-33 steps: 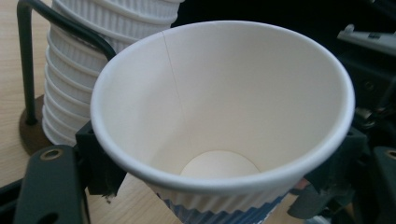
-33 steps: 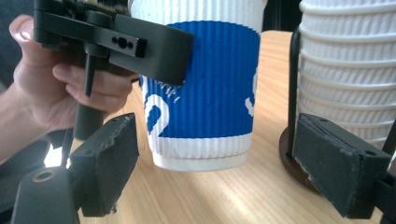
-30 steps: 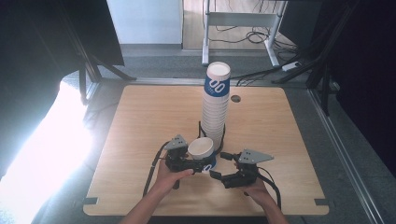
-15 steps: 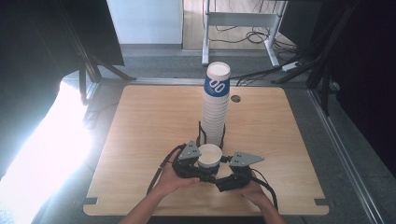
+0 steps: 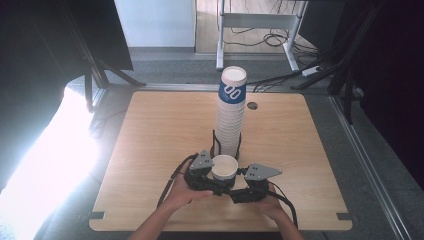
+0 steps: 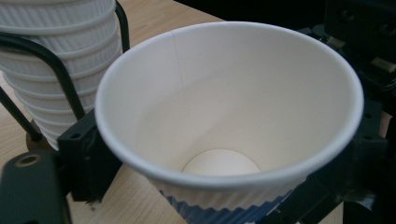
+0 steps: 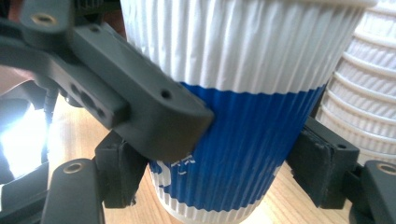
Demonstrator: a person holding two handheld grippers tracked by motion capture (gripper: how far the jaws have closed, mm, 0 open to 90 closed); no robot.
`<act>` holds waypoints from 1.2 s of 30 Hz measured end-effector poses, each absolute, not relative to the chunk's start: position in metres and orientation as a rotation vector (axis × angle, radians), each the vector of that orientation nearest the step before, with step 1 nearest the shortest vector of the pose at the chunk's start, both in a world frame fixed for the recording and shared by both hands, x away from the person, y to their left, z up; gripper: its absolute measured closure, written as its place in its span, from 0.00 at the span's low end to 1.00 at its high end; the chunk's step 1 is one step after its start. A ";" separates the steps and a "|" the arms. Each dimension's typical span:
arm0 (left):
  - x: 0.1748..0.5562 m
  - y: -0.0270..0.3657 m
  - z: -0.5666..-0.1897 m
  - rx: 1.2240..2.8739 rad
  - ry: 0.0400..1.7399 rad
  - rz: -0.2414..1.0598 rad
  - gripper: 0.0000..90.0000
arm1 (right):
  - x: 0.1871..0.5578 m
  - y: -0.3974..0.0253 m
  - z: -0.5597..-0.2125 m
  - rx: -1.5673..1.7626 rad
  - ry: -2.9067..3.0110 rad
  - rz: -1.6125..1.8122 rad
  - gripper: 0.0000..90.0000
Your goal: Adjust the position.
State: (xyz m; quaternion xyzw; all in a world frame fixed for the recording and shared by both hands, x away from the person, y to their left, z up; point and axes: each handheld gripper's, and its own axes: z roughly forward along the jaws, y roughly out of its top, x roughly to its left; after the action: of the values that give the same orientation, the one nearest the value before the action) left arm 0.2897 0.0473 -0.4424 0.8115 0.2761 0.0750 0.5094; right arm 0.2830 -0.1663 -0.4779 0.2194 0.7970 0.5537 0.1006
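Now both of your claws sit on one cup: the left claw [image 5: 212,175] and the right claw [image 5: 239,186] each have their jaws pressed against the ribbed wall of the single white-and-blue corrugated paper cup [image 5: 224,167], clamped on it from opposite sides. Seen from the right gripper view, the cup [image 7: 233,116] stands upright between the black jaws, its base at or just above the wood; I cannot tell whether it touches. From the left gripper view its mouth [image 6: 229,112] is open and empty.

Compared with a second ago, your hands have drawn the cup toward you and your right claw has closed in on it, so it now sits free in front of the tall stack of nested paper cups [image 5: 231,117], near the near edge of the light wooden desk [image 5: 150,150]. That reads as one cup separated and ready to be set down.

Just behind, the black wire holder [image 6: 56,74] around the stack's base stands close, so mind it.
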 end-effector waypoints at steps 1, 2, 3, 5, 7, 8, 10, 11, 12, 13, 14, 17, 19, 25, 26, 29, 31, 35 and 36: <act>0.290 0.049 -0.442 1.948 0.669 0.180 0.10 | 0.283 -0.167 -0.478 0.649 2.345 1.642 0.29; 0.289 0.050 -0.441 1.942 0.671 0.180 0.09 | 0.283 -0.167 -0.478 0.652 2.337 1.643 0.29; 0.289 0.052 -0.440 1.933 0.675 0.180 0.08 | 0.283 -0.168 -0.477 0.650 2.332 1.645 0.29; 0.286 0.056 -0.437 1.904 0.679 0.174 0.07 | 0.283 -0.169 -0.477 0.649 2.327 1.642 0.29; 0.284 0.061 -0.434 1.884 0.676 0.172 0.07 | 0.282 -0.170 -0.477 0.651 2.315 1.643 0.29; 0.282 0.064 -0.433 1.872 0.673 0.171 0.07 | 0.282 -0.171 -0.477 0.651 2.312 1.643 0.29; 0.278 0.072 -0.431 1.845 0.678 0.168 0.07 | 0.281 -0.172 -0.477 0.645 2.296 1.641 0.29; 0.277 0.075 -0.431 1.836 0.679 0.166 0.07 | 0.281 -0.173 -0.476 0.643 2.290 1.639 0.29; 0.276 0.079 -0.431 1.826 0.680 0.162 0.07 | 0.280 -0.173 -0.476 0.642 2.282 1.640 0.29; 0.274 0.083 -0.432 1.813 0.684 0.153 0.07 | 0.280 -0.174 -0.476 0.645 2.275 1.642 0.29; 0.273 0.086 -0.433 1.808 0.689 0.152 0.07 | 0.280 -0.175 -0.475 0.651 2.266 1.645 0.29; 0.272 0.097 -0.439 1.792 0.712 0.157 0.08 | 0.279 -0.177 -0.474 0.658 2.238 1.650 0.29; 0.273 0.102 -0.443 1.801 0.735 0.159 0.08 | 0.279 -0.179 -0.474 0.661 2.221 1.654 0.29; 0.274 0.115 -0.450 1.810 0.789 0.206 0.09 | 0.277 -0.186 -0.470 0.673 2.175 1.674 0.29; 0.274 0.117 -0.451 1.805 0.799 0.218 0.09 | 0.276 -0.188 -0.469 0.673 2.167 1.678 0.29; 0.274 0.122 -0.452 1.794 0.833 0.251 0.10 | 0.275 -0.192 -0.469 0.679 2.144 1.676 0.29; 0.274 0.123 -0.454 1.793 0.859 0.271 0.11 | 0.275 -0.193 -0.469 0.686 2.133 1.673 0.29; 0.276 0.126 -0.462 1.806 0.902 0.264 0.12 | 0.275 -0.200 -0.469 0.700 2.106 1.639 0.29; 0.276 0.127 -0.463 1.812 0.907 0.252 0.12 | 0.275 -0.203 -0.469 0.706 2.097 1.631 0.29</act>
State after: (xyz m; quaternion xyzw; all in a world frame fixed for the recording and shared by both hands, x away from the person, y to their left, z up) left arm 0.2764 0.1267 -0.4633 0.7565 0.3787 0.1052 0.5227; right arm 0.2753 -0.2027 -0.4692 0.2518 0.7482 0.5819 0.1954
